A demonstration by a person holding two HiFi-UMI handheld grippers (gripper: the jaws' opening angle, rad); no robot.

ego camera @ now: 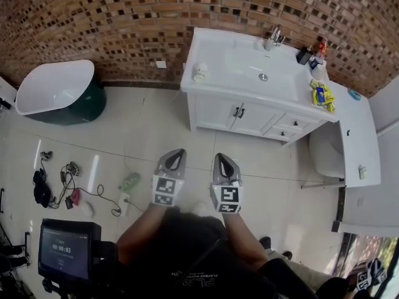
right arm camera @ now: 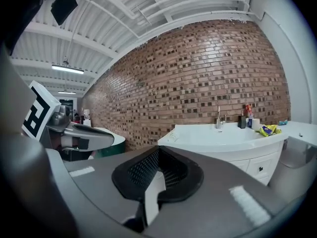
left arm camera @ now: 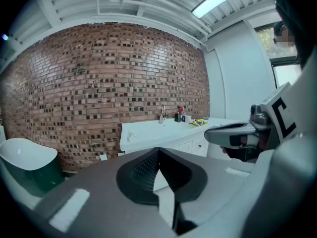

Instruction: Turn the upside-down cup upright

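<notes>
Left gripper, right gripper: both closed, empty. Apparent cup: on vanity well ahead, untouched. Step: approach. Next: advance, open jaws.

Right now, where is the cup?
In the head view, the cup sits on the white counter's left front corner, left of the sink.
</notes>
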